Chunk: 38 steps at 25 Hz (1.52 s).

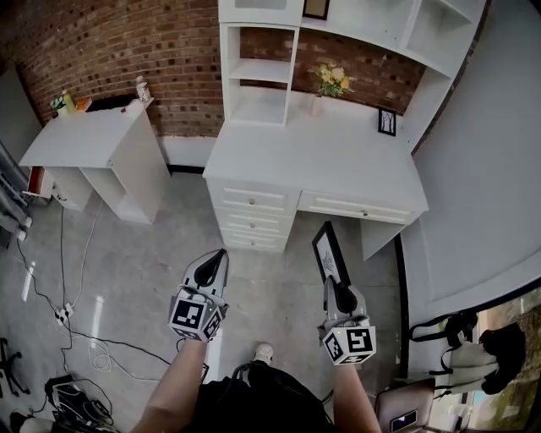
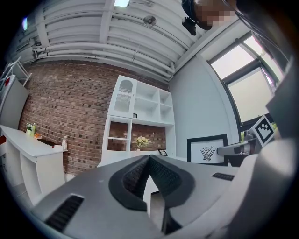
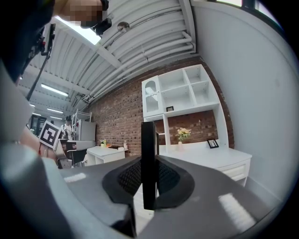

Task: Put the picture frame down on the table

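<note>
Above the grey floor (image 1: 161, 254) near me, my left gripper (image 1: 218, 259) hangs with jaws together and empty, while my right gripper (image 1: 336, 287) clamps the black picture frame (image 1: 327, 252) upright by its edge. Beyond stands the white table (image 1: 279, 161), flowers (image 1: 332, 78) at its back.

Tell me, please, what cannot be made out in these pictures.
Right gripper view: the picture frame stands edge-on, its face hidden.
Head view: the top-shelf frame is cut off by the upper edge.
Head view: the small desk frame is too small to read.
</note>
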Available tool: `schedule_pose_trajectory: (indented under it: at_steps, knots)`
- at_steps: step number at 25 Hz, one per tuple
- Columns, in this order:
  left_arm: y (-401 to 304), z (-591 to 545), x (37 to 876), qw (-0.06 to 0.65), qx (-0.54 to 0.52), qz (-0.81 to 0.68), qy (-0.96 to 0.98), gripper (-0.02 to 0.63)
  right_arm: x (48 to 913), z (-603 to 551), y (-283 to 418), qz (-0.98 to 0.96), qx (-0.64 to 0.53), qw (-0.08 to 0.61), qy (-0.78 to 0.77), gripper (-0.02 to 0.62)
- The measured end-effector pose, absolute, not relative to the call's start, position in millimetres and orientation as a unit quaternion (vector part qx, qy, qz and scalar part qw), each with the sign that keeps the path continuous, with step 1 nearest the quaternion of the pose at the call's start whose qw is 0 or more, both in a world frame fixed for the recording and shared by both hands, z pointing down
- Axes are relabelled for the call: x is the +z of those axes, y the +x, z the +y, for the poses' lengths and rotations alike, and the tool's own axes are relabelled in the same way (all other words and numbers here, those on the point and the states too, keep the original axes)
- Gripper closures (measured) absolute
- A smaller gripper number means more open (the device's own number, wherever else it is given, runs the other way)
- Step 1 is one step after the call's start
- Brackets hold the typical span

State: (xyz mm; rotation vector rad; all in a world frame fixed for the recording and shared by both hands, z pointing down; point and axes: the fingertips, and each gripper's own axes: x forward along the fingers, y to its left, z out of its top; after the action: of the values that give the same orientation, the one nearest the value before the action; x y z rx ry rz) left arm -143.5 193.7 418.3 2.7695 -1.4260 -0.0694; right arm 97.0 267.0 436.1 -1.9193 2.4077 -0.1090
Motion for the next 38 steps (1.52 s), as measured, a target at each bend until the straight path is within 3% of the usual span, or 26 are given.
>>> schedule_pose_trajectory:
  at_steps: [18, 38]
  knots:
    - [-121, 127, 432, 0.021, -0.015, -0.477, 0.879, 0.613, 450, 194, 117, 0.795, -0.048, 0.024, -0.604, 0.554]
    - [-97, -44, 434, 0.023, -0.013, -0.455, 0.89, 0.613, 452, 36, 120, 0.79, -0.054, 0.013, -0.61, 0.554]
